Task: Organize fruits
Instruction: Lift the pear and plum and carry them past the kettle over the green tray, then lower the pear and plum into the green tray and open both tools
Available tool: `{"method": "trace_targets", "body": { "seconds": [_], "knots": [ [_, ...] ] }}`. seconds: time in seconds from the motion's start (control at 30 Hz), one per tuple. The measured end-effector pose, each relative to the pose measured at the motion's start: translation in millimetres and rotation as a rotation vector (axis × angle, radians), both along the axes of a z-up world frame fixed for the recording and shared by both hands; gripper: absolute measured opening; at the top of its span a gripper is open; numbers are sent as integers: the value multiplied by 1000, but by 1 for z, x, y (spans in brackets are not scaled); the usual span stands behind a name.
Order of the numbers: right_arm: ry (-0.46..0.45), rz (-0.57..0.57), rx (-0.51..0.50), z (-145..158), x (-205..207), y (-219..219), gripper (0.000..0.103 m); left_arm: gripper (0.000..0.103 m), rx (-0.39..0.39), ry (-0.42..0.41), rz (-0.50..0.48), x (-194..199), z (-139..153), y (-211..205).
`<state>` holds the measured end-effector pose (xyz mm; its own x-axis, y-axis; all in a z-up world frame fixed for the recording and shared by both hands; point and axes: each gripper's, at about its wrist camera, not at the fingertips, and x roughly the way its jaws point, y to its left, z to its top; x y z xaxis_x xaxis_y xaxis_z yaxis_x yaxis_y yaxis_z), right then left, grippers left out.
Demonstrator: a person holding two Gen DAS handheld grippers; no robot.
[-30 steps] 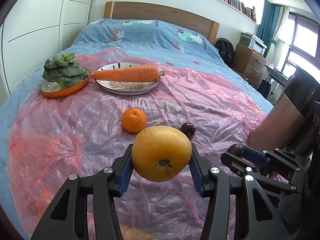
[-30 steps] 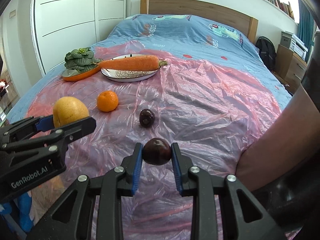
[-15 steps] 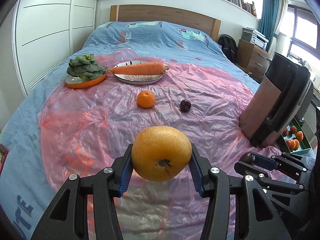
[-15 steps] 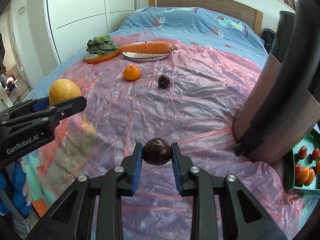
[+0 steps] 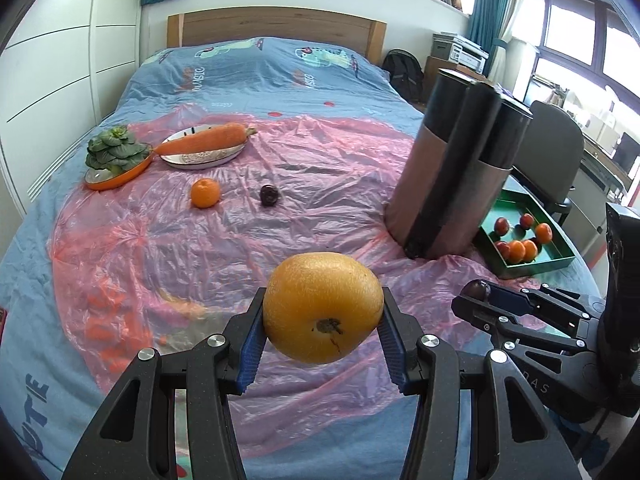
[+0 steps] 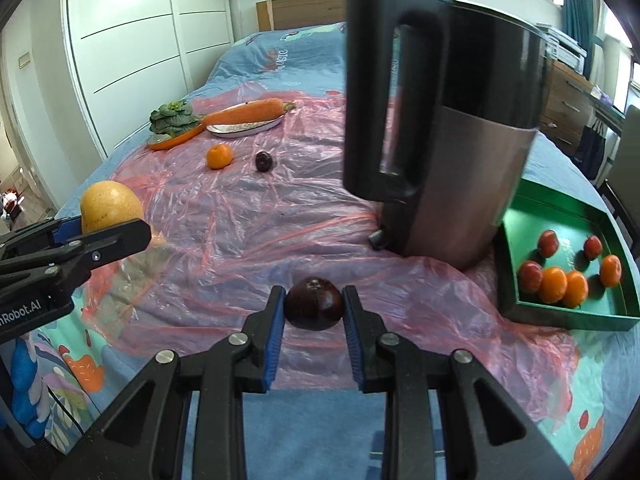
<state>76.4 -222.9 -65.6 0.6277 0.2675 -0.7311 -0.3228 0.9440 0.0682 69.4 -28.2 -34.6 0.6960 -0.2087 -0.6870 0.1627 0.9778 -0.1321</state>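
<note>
Pear (image 5: 322,307), stem end facing camera, sits clamped in left gripper (image 5: 322,344).

Spread over the bed (image 5: 256,76): a plastic sheet (image 5: 304,184). At its far left, a dish of greens (image 5: 116,160), just beside and touching a plate (image 5: 200,158) bearing a carrot (image 5: 204,142). Nearer, side by side and apart: a tangerine (image 5: 205,193) left, a plum (image 5: 269,195) right. At the right, a kettle (image 5: 456,168), upright; right of it, a tray (image 5: 536,258) holding several small fruits. Nearest, lifted above the sheet: a pear (image 5: 322,312) left, a second plum (image 6: 315,304) right.
</note>
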Motion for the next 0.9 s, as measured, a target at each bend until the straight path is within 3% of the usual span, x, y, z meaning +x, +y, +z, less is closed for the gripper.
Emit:
{"method": "trace_targets", "body": {
  "seconds": [0.53,0.9],
  "knots": [
    [-126,-371,42,29,-6,-208,20,46,-40,5,-317,11,35,-166],
    [-179,-433,42,38,34,-278,20,46,-62,-45,-448,65,64,-284]
  ]
}}
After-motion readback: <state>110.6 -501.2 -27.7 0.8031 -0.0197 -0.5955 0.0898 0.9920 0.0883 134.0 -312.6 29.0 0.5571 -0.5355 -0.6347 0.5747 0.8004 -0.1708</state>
